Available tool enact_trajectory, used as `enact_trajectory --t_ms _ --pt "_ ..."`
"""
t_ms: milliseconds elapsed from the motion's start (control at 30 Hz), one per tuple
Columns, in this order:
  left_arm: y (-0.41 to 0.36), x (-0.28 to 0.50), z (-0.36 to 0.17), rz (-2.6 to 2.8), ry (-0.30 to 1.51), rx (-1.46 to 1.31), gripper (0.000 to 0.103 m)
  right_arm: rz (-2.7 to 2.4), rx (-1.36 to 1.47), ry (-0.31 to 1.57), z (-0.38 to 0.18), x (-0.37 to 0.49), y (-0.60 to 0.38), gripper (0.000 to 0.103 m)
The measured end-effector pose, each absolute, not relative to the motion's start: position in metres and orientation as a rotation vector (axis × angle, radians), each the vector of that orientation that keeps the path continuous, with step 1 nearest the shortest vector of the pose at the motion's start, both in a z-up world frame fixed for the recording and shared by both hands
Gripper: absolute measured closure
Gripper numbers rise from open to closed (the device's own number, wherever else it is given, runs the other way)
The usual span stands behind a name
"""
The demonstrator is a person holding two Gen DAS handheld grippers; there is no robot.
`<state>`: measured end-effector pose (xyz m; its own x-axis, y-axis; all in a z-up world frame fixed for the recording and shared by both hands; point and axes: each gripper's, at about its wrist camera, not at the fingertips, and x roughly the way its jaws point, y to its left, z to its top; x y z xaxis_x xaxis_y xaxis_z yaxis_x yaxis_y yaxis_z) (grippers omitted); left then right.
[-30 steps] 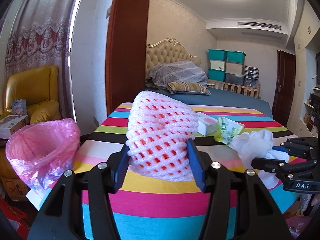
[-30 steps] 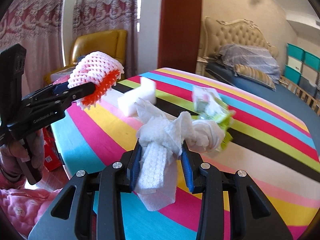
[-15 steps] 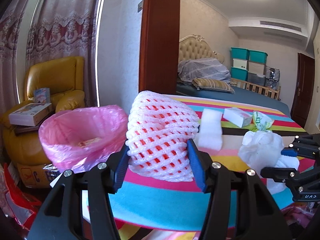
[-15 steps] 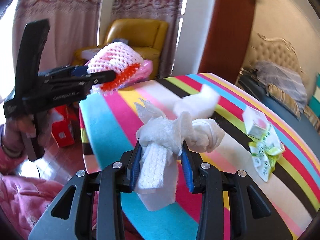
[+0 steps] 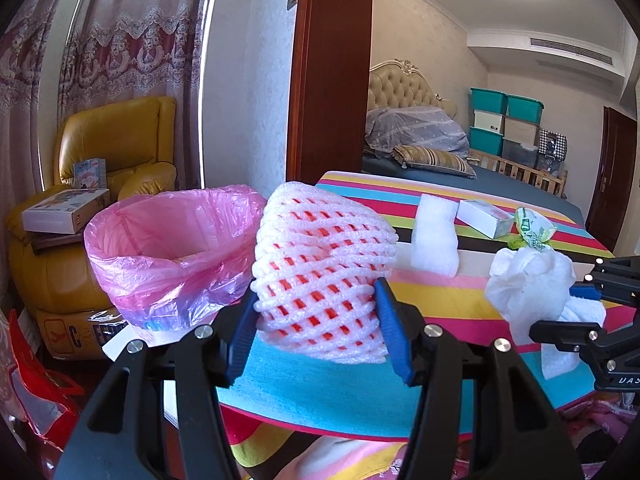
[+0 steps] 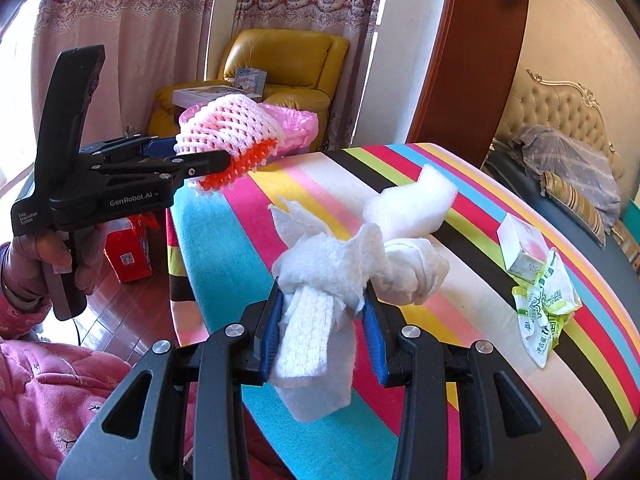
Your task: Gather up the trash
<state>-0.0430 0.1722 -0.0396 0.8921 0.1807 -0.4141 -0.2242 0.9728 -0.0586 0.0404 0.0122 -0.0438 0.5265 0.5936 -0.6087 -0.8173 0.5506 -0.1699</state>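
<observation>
Left tongs (image 5: 316, 332): clenched on the foam fruit net (image 5: 320, 268), held just beside the pink-lined bin (image 5: 168, 248), not yet over it.
Right tongs (image 6: 322, 330): clenched on the crumpled paper towel (image 6: 340, 272) above the counter (image 6: 224, 248).
Risk – net: light, springy; likely catches the bag rim and falls outside.
Risk – towel: loose tail may snag a pad on release.

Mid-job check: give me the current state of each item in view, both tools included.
Left tool: shut on foam net.
Foam net: gripped, held in the air beside the bin.
Right tool: shut on tissue wad.
Tissue wad: gripped, off the table.
Pink-lined bin: open, bag rim folded out.
Foam block: loose on the striped table.
Small box: lying on the table.
Green wrapper: crumpled on the table.
</observation>
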Motion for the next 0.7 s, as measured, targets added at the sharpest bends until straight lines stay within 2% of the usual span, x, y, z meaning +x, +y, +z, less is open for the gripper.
enact_trajectory --t_ms 700 --pt "0.202 -0.058 -0.034 0.272 0.400 -0.142 0.049 0.995 -0.501 0.512 -0.033 0.049 0.058 0.067"
